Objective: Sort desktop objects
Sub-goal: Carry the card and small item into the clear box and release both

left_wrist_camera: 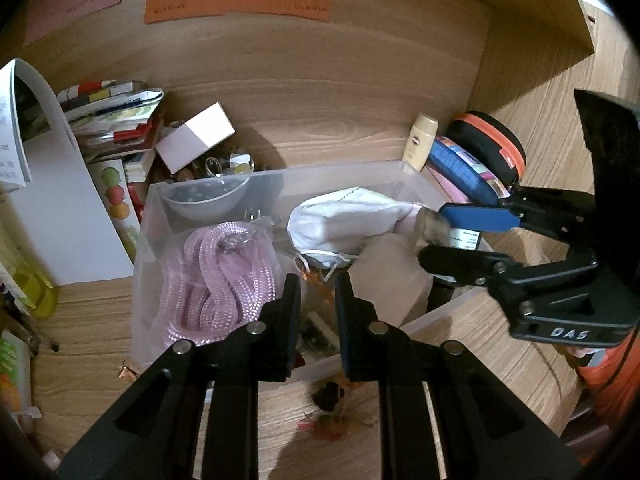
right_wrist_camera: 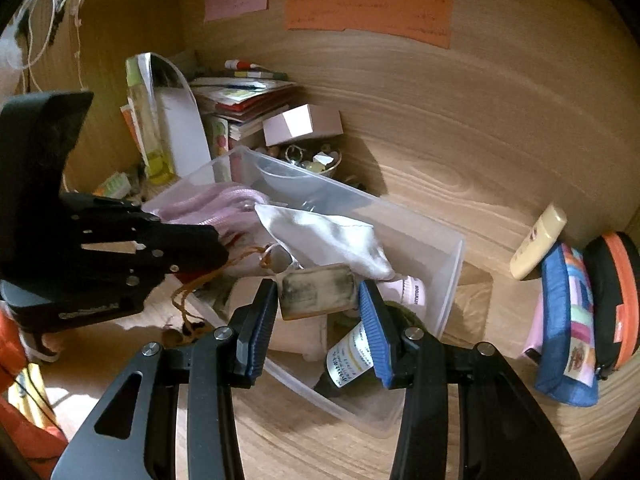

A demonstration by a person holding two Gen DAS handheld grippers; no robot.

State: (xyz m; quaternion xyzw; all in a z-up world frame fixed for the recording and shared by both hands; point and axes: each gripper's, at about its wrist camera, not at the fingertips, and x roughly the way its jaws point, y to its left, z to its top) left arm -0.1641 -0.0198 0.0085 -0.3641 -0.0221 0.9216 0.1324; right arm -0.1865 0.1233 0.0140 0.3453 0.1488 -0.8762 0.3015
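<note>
A clear plastic bin (left_wrist_camera: 340, 168) (right_wrist_camera: 456, 264) sits on the wooden desk. It holds a coiled pink rope (left_wrist_camera: 208, 280), a white mask (left_wrist_camera: 344, 220) (right_wrist_camera: 328, 236) and a labelled dark bottle (right_wrist_camera: 348, 360). My right gripper (right_wrist_camera: 318, 285) (left_wrist_camera: 432, 234) is shut on a smudged whitish block (right_wrist_camera: 316, 292) (left_wrist_camera: 434, 224), held over the bin's right part. My left gripper (left_wrist_camera: 318, 280) (right_wrist_camera: 224, 248) hovers at the bin's near edge with its jaws shut. An orange cord (right_wrist_camera: 200, 284) trails beneath it; I cannot tell whether it is pinched.
Against the right wall lean a cream tube (right_wrist_camera: 540, 240), a blue patterned pouch (right_wrist_camera: 568, 320) and an orange-and-black case (right_wrist_camera: 616, 300). Behind the bin are a pink box (left_wrist_camera: 196, 136), a bowl of trinkets (right_wrist_camera: 316, 160) and stacked booklets (left_wrist_camera: 112, 112). A small dark trinket (left_wrist_camera: 328, 396) lies before the bin.
</note>
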